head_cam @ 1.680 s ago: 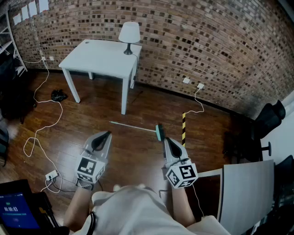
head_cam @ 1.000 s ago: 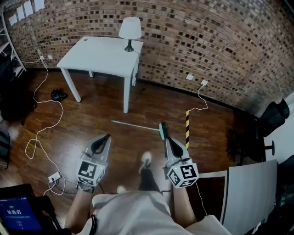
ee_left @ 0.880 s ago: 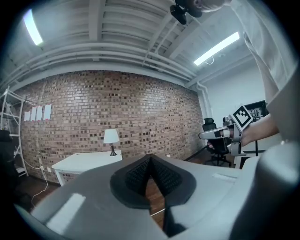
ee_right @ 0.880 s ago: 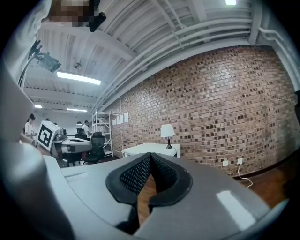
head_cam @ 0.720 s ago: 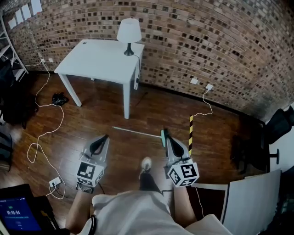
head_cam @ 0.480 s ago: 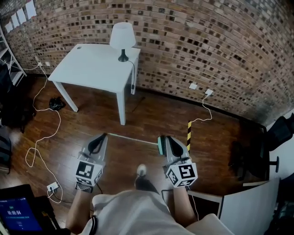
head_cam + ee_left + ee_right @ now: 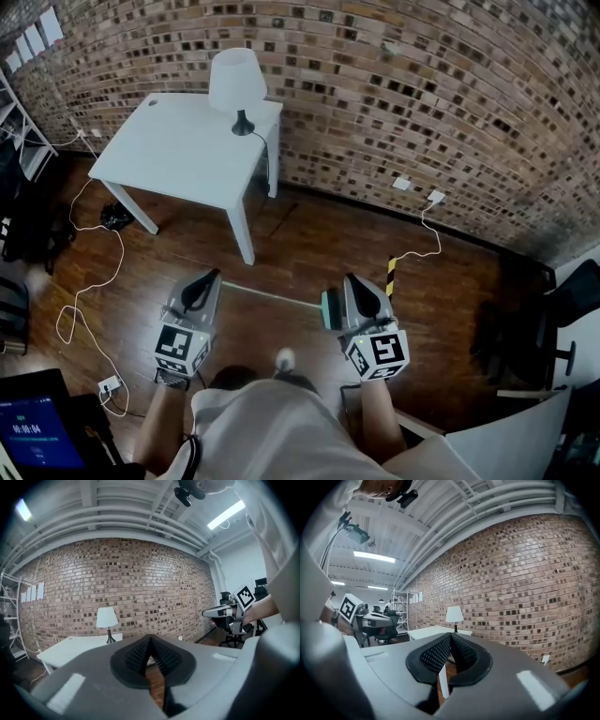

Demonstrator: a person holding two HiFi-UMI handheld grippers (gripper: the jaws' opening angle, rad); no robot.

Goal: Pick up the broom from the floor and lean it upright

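The broom lies flat on the wooden floor, its thin pale handle [image 7: 272, 296] running left from a teal head [image 7: 325, 309]. My left gripper [image 7: 214, 274] hovers above the handle's left end, jaws shut and holding nothing. Just right of the teal head is my right gripper [image 7: 349, 278], also shut and holding nothing. Both point roughly level toward the brick wall. In the left gripper view the dark pads [image 7: 150, 638] meet, with the right gripper [image 7: 225, 612] off to the side. The right gripper view shows its pads [image 7: 451, 634] closed; the broom is hidden there.
A white table [image 7: 178, 150] with a white lamp [image 7: 234, 80] stands against the brick wall [image 7: 422, 84] ahead left. White cables [image 7: 94, 272] and a power strip [image 7: 110, 384] trail on the floor at left. Yellow-black tape [image 7: 390, 275] marks the floor; an office chair [image 7: 530, 328] stands right.
The person has walked toward the wall. Both shut grippers have come forward, and the broom now lies just at their tips instead of ahead of them.
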